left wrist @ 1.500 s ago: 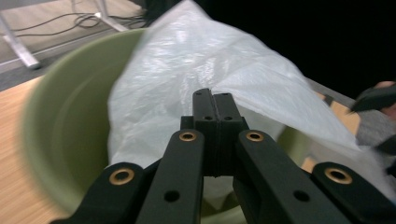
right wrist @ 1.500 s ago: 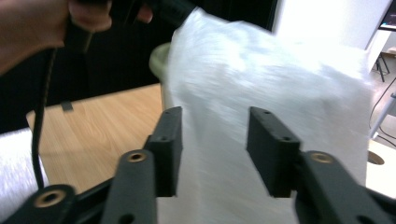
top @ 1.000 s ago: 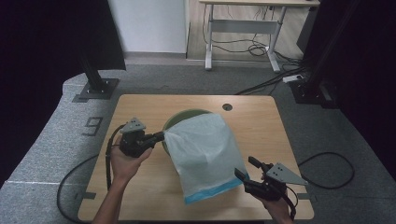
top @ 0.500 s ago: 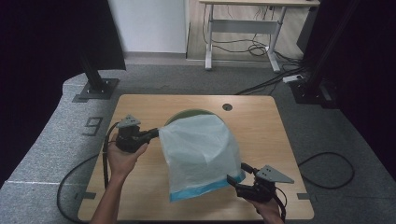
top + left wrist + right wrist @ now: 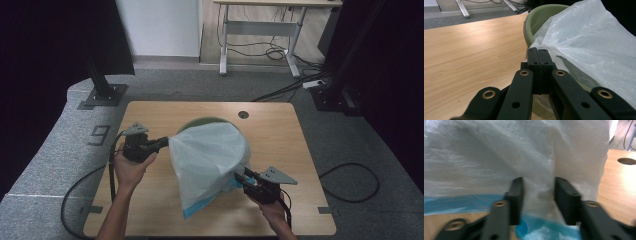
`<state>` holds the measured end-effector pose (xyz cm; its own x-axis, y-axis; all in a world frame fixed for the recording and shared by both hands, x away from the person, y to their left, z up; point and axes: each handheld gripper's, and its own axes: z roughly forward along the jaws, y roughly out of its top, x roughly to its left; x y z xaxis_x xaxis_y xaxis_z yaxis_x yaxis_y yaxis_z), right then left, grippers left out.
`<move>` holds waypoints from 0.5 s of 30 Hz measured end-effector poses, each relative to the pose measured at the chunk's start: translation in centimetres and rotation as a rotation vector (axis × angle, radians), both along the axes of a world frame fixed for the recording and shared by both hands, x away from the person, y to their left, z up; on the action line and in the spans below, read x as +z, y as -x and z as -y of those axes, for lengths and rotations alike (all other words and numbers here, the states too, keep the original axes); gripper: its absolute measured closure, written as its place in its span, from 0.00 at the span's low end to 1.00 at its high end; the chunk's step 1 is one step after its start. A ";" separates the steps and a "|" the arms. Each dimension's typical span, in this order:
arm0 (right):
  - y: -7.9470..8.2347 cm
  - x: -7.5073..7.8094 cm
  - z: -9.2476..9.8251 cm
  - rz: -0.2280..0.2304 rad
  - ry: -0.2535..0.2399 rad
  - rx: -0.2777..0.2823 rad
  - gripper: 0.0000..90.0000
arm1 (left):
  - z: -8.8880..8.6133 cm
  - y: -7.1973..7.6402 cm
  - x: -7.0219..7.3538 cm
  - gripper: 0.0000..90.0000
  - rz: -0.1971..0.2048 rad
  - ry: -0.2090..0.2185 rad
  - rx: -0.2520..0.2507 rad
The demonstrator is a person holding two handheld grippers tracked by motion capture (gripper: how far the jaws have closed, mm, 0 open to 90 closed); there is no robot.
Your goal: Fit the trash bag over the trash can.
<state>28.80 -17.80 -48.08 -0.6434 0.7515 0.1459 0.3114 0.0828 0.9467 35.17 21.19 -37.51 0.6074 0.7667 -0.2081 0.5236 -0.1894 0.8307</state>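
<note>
A translucent white plastic bag with a blue bottom band drapes over a green round bin on the wooden table. My left gripper is shut on the bag's left edge. In the left gripper view the jaws meet on the film beside the bin's rim. My right gripper is at the bag's lower right. Its jaws have just been closing and still stand apart, with a loose fold of the bag between the pads.
The table has a round cable hole at the back. Bare wood lies to the right of the bag and along the front edge. Cables trail from both grippers off the table; a desk frame stands on the floor behind.
My right gripper has moved left and down up to the bag's lower right side, and its jaws have narrowed around a fold. The left gripper has stayed put, shut on the bag.
</note>
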 end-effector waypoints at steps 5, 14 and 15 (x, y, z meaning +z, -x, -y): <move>0.2 0.2 0.0 0.043 0.014 0.011 0.96 | 0.0 0.1 0.0 1.00 0.003 0.006 -0.003; 1.4 2.4 2.5 0.105 -0.010 -0.045 0.98 | 1.2 0.3 0.6 1.00 0.028 0.015 -0.035; 1.5 2.8 2.8 0.113 -0.010 -0.051 0.98 | 1.4 0.3 0.7 0.99 0.029 0.013 -0.039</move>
